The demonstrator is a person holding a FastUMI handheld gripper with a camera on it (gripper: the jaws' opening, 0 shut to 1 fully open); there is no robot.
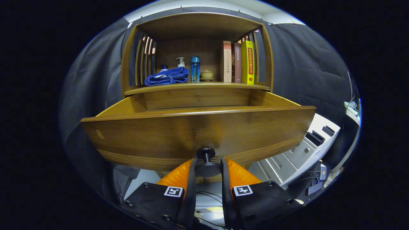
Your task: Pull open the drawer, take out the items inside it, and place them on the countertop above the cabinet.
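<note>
A wooden drawer (198,131) stands pulled well out of the wooden cabinet (196,86), its front panel close before me. A dark round knob (206,159) juts from the lower middle of that panel. My gripper (207,167) is shut on the knob, one finger on each side of it. The drawer's inside lies behind the front panel and its contents are hidden. On the countertop above sit a folded blue cloth (167,77), a white pump bottle (181,61), a blue bottle (195,68), a small lidded pot (207,74) and three upright books (239,62).
The cabinet's slatted sides and roof (196,25) enclose the countertop. A white unit with drawers (306,147) stands low beyond the drawer's right end, with cables (314,182) beside it. Black cloth hangs on both sides.
</note>
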